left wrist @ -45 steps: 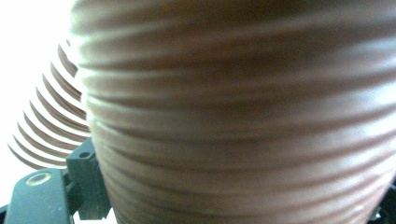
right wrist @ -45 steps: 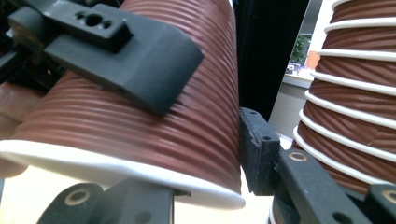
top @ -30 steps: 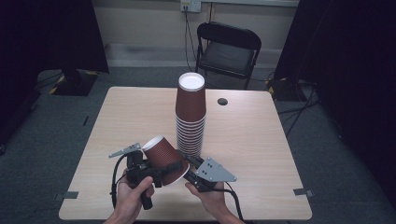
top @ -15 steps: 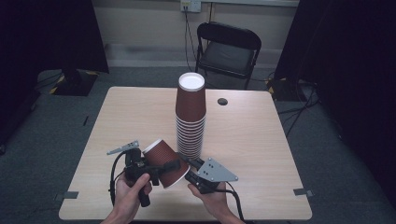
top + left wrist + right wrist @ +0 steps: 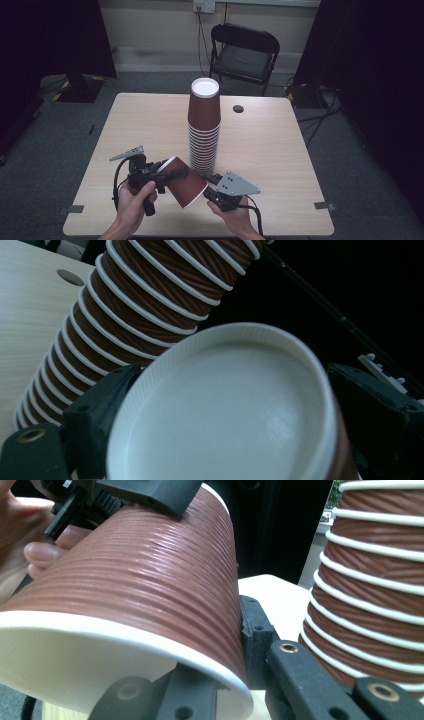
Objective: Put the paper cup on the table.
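A brown ribbed paper cup [image 5: 185,186] hangs tilted above the table's front part, its white base [image 5: 225,410] toward my left gripper. My left gripper [image 5: 172,173] grips the cup across its body near the base; its jaws have just been closing on it. My right gripper [image 5: 207,184] comes in from the right and is shut on the cup's white rim [image 5: 235,680], one jaw inside the mouth and one outside. A tall stack of the same cups [image 5: 204,130] stands upside down at the table's middle, just behind both grippers.
The light wooden table [image 5: 280,150] has a small dark round hole [image 5: 238,108] behind the stack. A black folding chair [image 5: 245,50] stands past the far edge. The stack [image 5: 370,590] is close to the right of my right gripper.
The held cup has sunk slightly toward the table's front edge, with both hands staying close around it. The stack has not moved.
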The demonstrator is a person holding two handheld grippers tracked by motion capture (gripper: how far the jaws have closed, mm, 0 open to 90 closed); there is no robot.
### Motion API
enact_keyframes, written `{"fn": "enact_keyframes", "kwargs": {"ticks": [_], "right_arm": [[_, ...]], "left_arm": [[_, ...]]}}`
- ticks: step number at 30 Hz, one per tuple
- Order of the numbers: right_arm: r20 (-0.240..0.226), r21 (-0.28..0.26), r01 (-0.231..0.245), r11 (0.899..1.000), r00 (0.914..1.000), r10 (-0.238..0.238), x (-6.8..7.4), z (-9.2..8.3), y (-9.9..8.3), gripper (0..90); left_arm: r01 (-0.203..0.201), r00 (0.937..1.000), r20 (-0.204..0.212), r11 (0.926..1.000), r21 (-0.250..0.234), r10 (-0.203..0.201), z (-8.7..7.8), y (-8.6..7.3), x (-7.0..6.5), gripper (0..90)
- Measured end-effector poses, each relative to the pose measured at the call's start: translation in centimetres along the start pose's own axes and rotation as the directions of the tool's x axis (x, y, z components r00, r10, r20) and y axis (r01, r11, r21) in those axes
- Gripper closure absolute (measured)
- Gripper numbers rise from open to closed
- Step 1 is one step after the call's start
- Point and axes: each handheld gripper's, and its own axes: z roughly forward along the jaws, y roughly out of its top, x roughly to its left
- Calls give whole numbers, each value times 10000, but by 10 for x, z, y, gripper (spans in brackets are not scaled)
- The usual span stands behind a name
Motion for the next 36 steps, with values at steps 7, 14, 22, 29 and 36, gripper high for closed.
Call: {"fn": "enact_keyframes", "kwargs": {"ticks": [7, 14, 22, 29, 36], "right_arm": [[-395, 639, -79, 9979, 9992, 104, -4, -6, -3, 854], [-744, 1473, -199, 9889, 9967, 311, -9, -10, -7, 855], [-887, 2289, -579, 9717, 9928, 801, -18, -12, -8, 856], [-577, 2889, -1183, 9500, 9884, 1407, -35, -21, -6, 853], [-476, 3606, -1456, 9213, 9836, 1741, -48, -26, -5, 853]], "left_arm": [[-502, 9970, -587, 9987, 31, 503, -2, 1, 2, 161], [-1142, 9912, -687, 9933, -168, 1128, -11, 5, 4, 155], [-2295, 9662, -1251, 9731, -191, 2254, -10, 4, 2, 191], [-3007, 9458, -1120, 9523, 521, 3048, -9, 2, 4, 155], [-4160, 9030, -633, 9015, 1191, 4250, -4, -3, -1, 169]]}}
